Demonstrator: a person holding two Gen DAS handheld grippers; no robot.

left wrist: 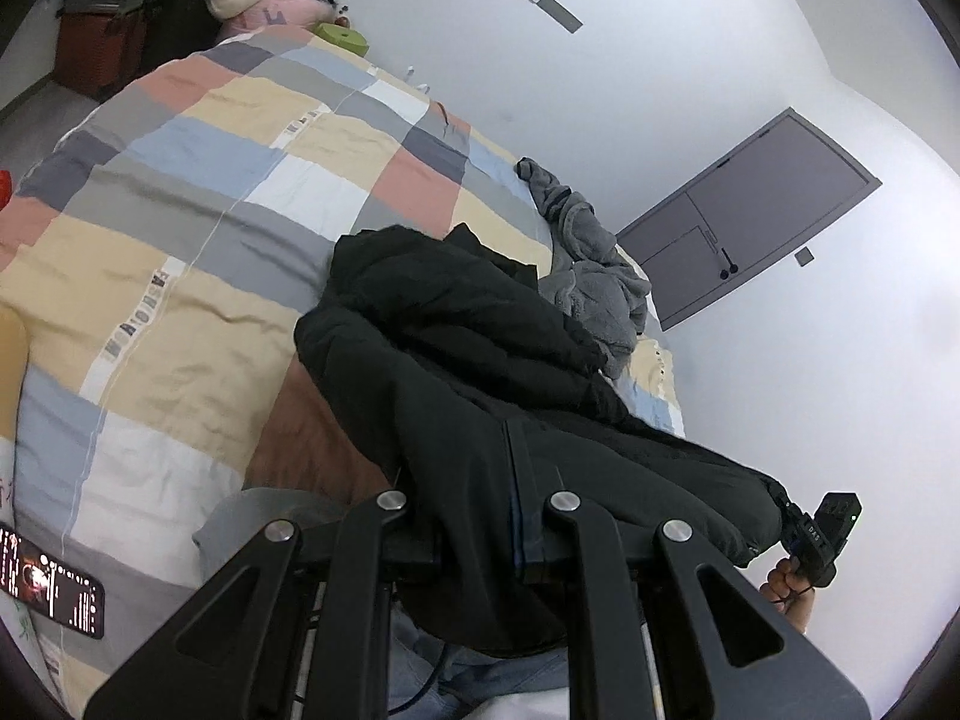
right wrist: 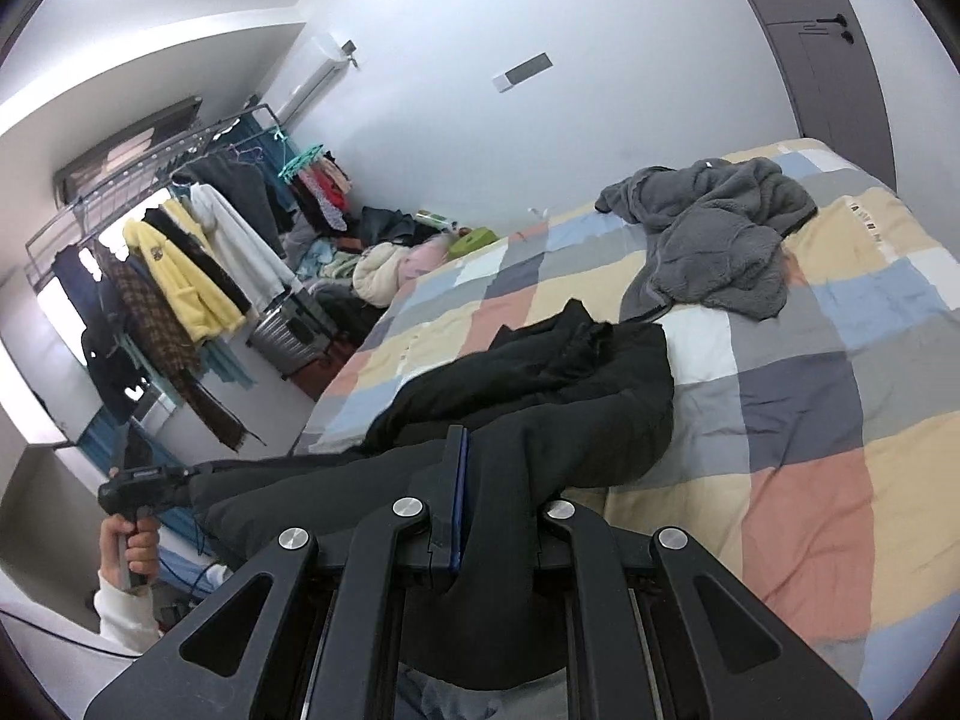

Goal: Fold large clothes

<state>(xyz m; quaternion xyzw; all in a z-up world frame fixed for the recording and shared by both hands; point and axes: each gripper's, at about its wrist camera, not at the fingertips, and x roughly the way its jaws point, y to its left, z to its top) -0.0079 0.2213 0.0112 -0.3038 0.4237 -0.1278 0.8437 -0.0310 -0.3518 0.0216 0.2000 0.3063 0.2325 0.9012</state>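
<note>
Black jacket stretched lengthwise between left gripper and right gripper, both clamped on its hem, bulk ahead on bed.

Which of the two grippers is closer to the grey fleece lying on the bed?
Right. The right gripper grips the black jacket with the grey fleece ahead, beyond the jacket; the left gripper holds the jacket's other end, farther off sideways.
</note>
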